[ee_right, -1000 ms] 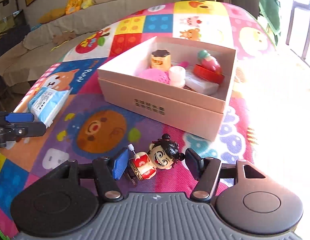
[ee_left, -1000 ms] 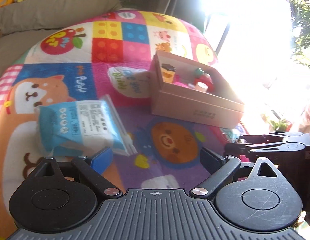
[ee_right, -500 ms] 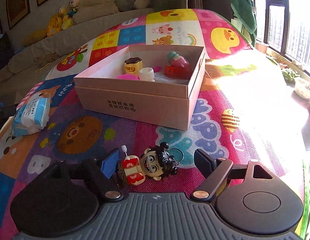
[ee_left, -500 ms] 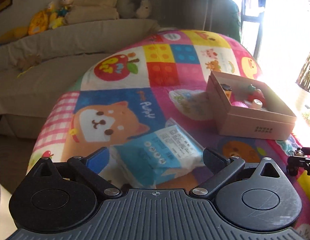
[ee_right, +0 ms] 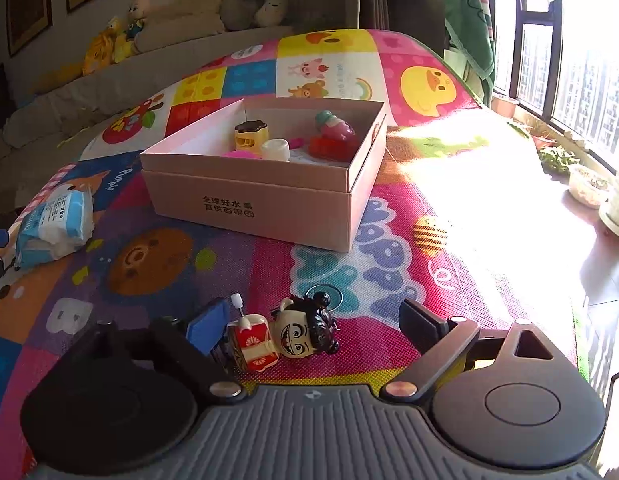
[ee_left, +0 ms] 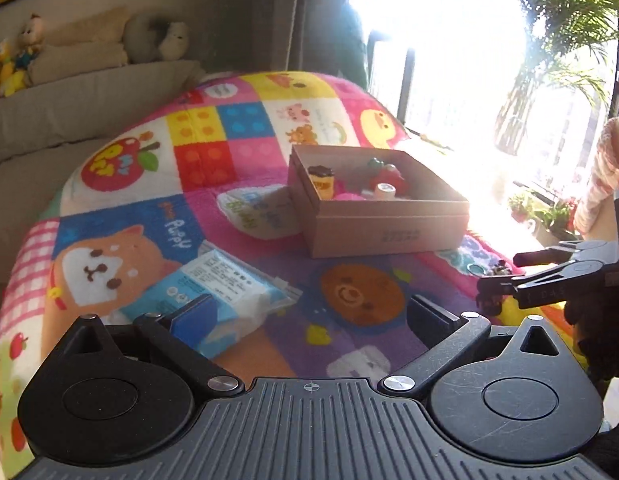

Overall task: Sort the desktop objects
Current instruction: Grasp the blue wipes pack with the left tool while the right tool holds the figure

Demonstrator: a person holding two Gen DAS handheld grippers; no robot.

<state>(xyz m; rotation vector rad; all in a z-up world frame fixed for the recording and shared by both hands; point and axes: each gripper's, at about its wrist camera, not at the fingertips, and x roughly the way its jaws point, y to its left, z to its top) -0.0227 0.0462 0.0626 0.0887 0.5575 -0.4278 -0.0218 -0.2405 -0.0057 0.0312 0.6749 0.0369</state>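
An open cardboard box (ee_left: 385, 232) (ee_right: 253, 200) holds several small toys on the colourful mat. A blue and white tissue pack (ee_left: 225, 292) (ee_right: 53, 220) lies on the mat; my left gripper (ee_left: 309, 316) is open, its left finger over the pack's near corner. A wind-up doll with black hair and red body (ee_right: 285, 334) lies on its side between the fingers of my open right gripper (ee_right: 315, 322), close to the left finger. The right gripper also shows at the right edge of the left wrist view (ee_left: 549, 276).
The cartoon play mat (ee_right: 389, 264) covers the table. A grey sofa with plush toys (ee_left: 89, 80) stands behind. The table's right edge drops off toward a bright window with potted plants (ee_right: 589, 188).
The left gripper swung back right, so the tissue pack now sits under its left finger instead of centred. The right gripper has closed in on the doll and sits lower.
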